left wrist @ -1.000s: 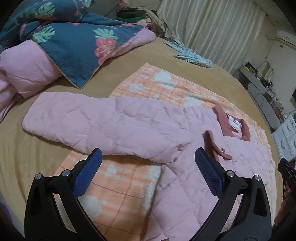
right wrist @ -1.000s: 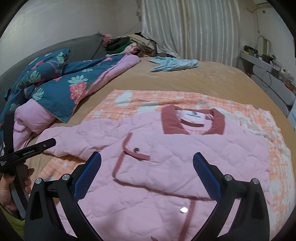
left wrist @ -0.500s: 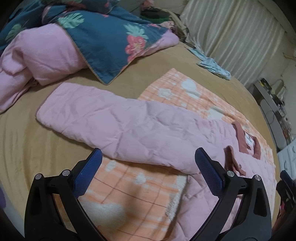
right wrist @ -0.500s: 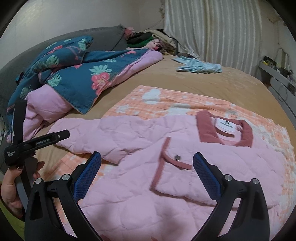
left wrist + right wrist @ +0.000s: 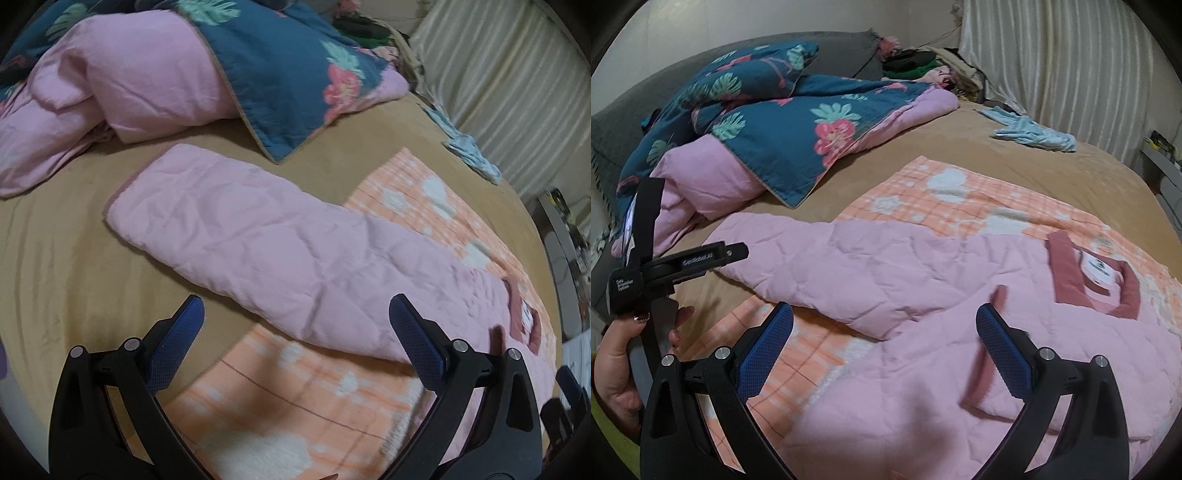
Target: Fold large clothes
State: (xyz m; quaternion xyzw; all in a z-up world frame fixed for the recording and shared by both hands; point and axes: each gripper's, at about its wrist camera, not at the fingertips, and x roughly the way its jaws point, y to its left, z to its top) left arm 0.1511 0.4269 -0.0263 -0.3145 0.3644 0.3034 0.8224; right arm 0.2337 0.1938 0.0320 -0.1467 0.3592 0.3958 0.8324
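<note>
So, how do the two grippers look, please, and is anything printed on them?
Both grippers, left gripper and right gripper, have black plastic arms, silver screws and blue textured pads. Seen from the right wrist, the left one's black body bears small white lettering.

Right gripper (image 5: 884, 334) jaws wide apart, empty, over pink jacket (image 5: 923, 295) spread on orange blanket (image 5: 960, 206) mid-bed (image 5: 923, 147). Sleeve (image 5: 798, 258) reaches toward bed's left edge, near left gripper (image 5: 701, 258) in hand (image 5: 617, 354).

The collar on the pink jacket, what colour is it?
The collar is a dusty dark rose, darker than the pale pink jacket. The right wrist view shows it best.
</note>
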